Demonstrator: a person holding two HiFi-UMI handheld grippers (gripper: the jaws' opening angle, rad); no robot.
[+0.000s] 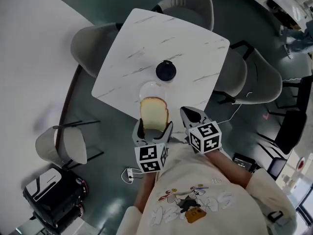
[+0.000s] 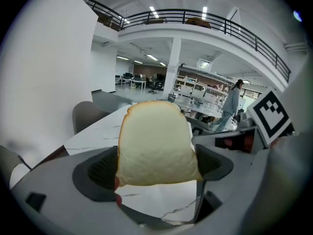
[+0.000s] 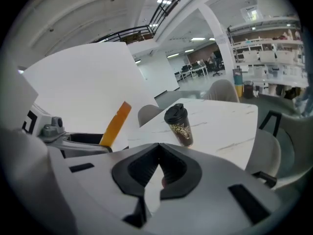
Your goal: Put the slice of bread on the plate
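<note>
A pale slice of bread (image 1: 154, 114) with a tan crust stands upright between the jaws of my left gripper (image 1: 153, 128), which is shut on its lower sides. In the left gripper view the slice of bread (image 2: 156, 143) fills the middle, held above the white marble table (image 2: 105, 131). A clear glass plate (image 1: 150, 90) lies near the table's front edge, just beyond the slice. My right gripper (image 1: 192, 114) hovers beside it at the table's edge, its jaws shut and empty. In the right gripper view the slice shows edge-on as an orange strip (image 3: 115, 124).
A dark takeaway cup with a black lid (image 1: 166, 71) stands just behind the plate, also seen as a patterned cup (image 3: 178, 125). Grey chairs (image 1: 88, 43) surround the square table (image 1: 190, 48). A person (image 2: 230, 104) walks in the far background.
</note>
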